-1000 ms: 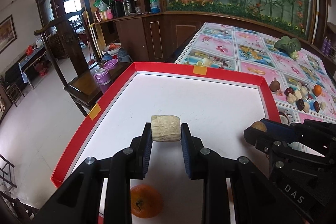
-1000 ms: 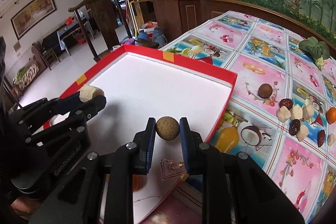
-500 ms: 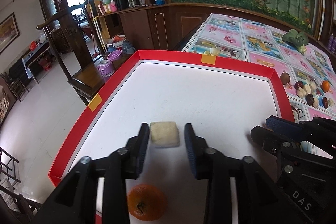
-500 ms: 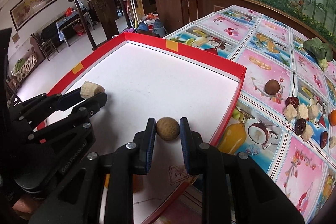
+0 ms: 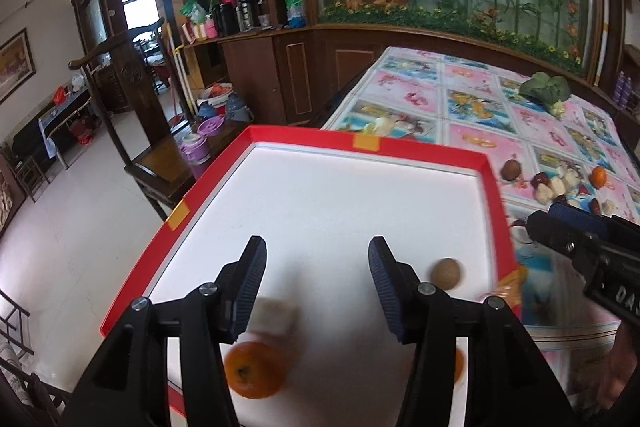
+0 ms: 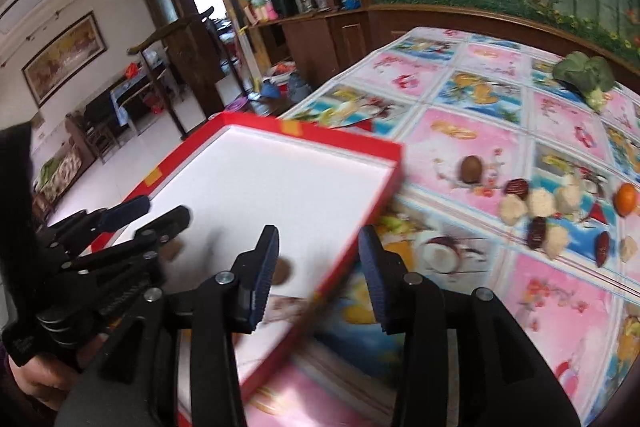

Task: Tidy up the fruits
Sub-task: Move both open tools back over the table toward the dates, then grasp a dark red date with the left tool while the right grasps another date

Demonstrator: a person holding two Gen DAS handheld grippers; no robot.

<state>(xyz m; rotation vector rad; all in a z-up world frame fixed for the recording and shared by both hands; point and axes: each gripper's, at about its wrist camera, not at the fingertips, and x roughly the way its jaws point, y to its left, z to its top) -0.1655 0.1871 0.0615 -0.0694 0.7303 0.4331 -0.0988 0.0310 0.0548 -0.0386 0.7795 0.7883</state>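
A red-rimmed white tray [image 5: 400,146] lies at the table's near corner. My left gripper [image 5: 316,283] is open above it; a pale beige chunk [image 5: 276,317] lies on the tray near its left finger, beside an orange [image 5: 254,369]. A round brown fruit [image 5: 447,273] lies on the tray near the right rim. My right gripper [image 6: 318,273] is open and empty over the tray's right rim [image 6: 360,227]; the brown fruit [image 6: 282,271] shows by its left finger. The left gripper [image 6: 144,217] also shows in the right wrist view.
Loose fruits lie on the patterned tablecloth [image 6: 480,75] to the right: a brown round one [image 6: 470,169], red dates [image 6: 516,187], beige chunks [image 6: 540,203] and an orange [image 6: 625,199]. A green vegetable [image 6: 586,75] lies farther back. A wooden chair [image 5: 160,163] stands left of the table.
Both grippers opened and pulled back. The beige chunk dropped from the left gripper onto the tray; the brown fruit left the right gripper and lies on the tray.
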